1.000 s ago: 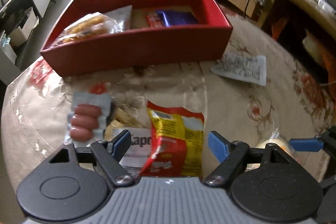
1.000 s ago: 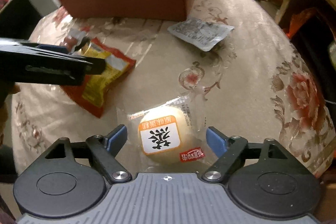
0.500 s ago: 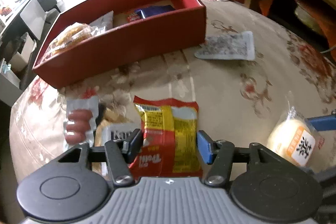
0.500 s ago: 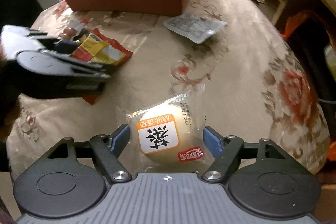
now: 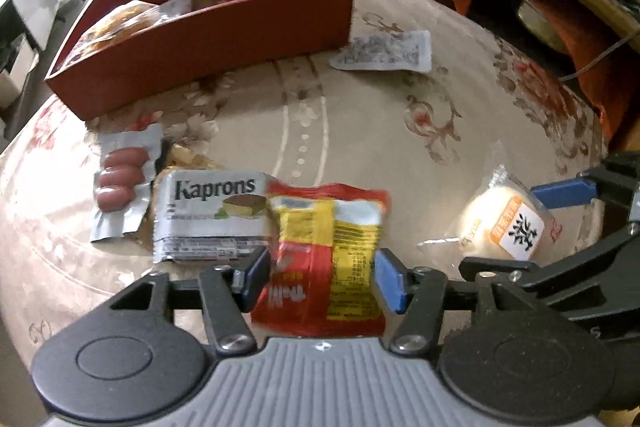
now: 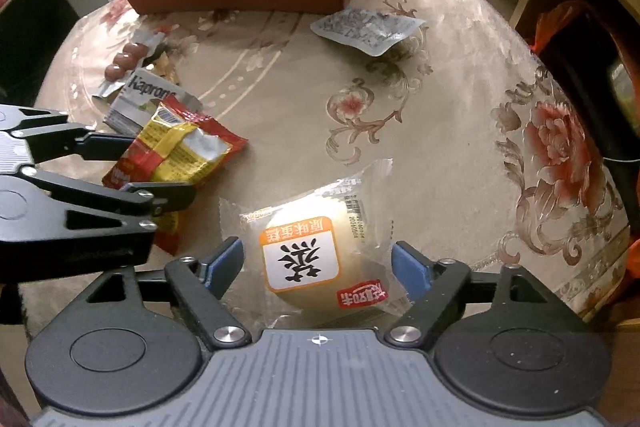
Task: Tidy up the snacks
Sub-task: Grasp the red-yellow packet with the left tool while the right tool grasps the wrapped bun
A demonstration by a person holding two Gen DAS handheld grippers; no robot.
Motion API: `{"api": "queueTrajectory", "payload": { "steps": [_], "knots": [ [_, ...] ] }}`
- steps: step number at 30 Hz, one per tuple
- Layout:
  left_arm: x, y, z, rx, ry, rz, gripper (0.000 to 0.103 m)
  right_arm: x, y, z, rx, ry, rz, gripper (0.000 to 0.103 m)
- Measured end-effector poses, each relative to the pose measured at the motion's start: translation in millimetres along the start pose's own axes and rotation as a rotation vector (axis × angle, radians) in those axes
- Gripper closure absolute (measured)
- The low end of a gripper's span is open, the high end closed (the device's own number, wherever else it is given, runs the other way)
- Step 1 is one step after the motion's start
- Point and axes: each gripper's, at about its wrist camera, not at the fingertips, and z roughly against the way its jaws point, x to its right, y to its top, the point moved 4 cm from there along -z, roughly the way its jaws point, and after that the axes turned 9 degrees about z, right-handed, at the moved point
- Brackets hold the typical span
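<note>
While the left gripper (image 5: 322,281) pinched the crinkly packet (image 5: 326,255), the right gripper (image 6: 318,267) straddled the soft cake (image 6: 310,253), fingers apart.

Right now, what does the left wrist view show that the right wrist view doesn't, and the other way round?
Only the left wrist view shows the left gripper closing from both sides on the red and yellow snack bag, and the full Kaprons label. Only the right wrist view shows the right gripper open around the wrapped cake. Both show the red box, sausage pack and grey packet.
</note>
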Motion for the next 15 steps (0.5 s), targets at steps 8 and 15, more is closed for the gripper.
{"api": "queueTrajectory", "payload": {
  "steps": [8, 15],
  "knots": [
    [7.0, -1.9, -9.2, -0.006, 0.027, 0.003, 0.029, -3.5, 2.2, -6.2, -0.007, -0.031, 0.076, 0.009],
    [19.4, -3.2, -14.2, 0.028, 0.099, -0.074, 0.032, -4.3, -3.8, -2.1, 0.017, -0.036, 0.101, 0.012]
  ]
}}
